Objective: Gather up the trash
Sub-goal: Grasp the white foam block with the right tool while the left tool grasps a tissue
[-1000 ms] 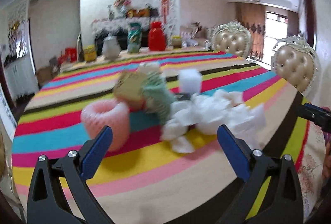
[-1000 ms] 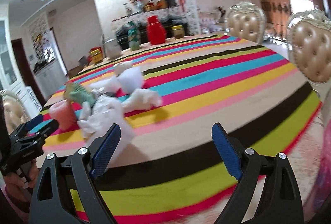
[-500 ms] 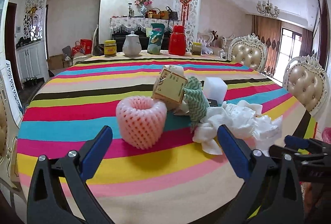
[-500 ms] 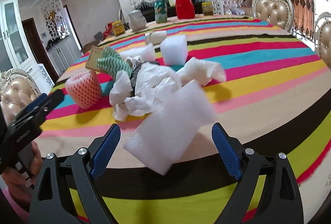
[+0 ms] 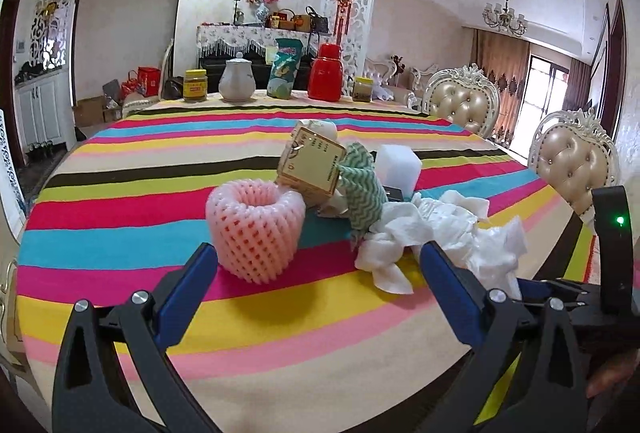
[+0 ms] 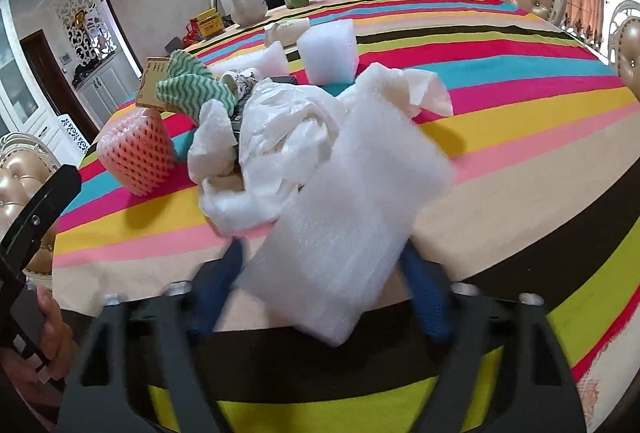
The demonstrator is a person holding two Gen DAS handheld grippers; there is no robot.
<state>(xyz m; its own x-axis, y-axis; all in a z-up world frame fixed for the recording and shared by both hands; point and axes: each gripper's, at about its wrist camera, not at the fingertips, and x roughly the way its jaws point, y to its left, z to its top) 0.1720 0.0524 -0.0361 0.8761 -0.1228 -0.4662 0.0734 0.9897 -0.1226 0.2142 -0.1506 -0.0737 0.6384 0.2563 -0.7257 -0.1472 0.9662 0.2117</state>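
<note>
White foam sheet lies between the right gripper fingers, blurred; whether they pinch it is unclear. Left gripper hovers level, spread wide, facing the pink foam net.

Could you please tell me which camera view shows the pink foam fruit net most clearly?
The left wrist view: the pink foam fruit net stands sharp, central and unobstructed, its open top visible. The right wrist view shows it smaller, off left, partly behind crumpled paper.
</note>
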